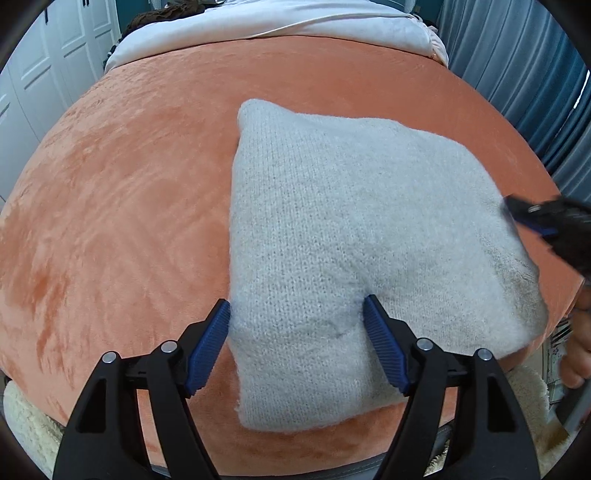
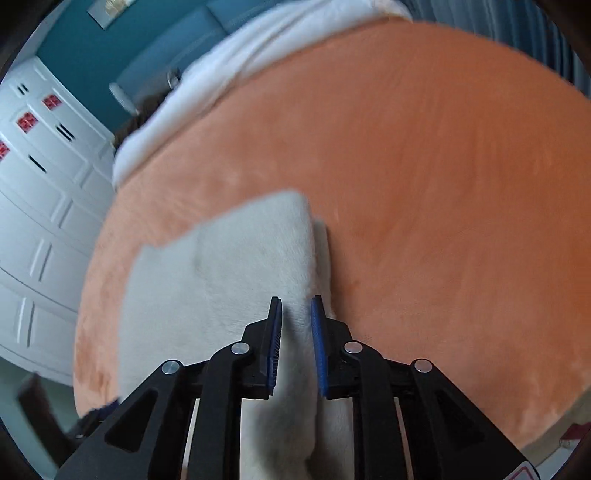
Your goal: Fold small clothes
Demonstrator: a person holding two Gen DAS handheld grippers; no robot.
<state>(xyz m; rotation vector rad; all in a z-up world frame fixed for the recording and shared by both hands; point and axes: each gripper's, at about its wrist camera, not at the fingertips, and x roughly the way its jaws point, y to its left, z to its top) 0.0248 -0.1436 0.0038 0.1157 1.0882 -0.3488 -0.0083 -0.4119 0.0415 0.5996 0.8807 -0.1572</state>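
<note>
A pale grey knitted garment (image 1: 354,229) lies folded on the orange bed cover (image 1: 129,206). My left gripper (image 1: 297,314) is open, its blue pads (image 1: 210,343) straddling the near left part of the garment. My right gripper (image 2: 296,310) shows at the right edge of the left wrist view (image 1: 539,218), at the garment's right side. In the right wrist view its jaws stand narrowly apart around a raised fold of the garment (image 2: 221,288); whether they press on it is unclear, and the view is blurred.
A white duvet (image 1: 280,26) lies across the far end of the bed. White wardrobe doors (image 2: 40,206) stand to the left, grey-blue curtains (image 1: 524,74) to the right. A cream fleece (image 1: 26,417) hangs at the near bed edge.
</note>
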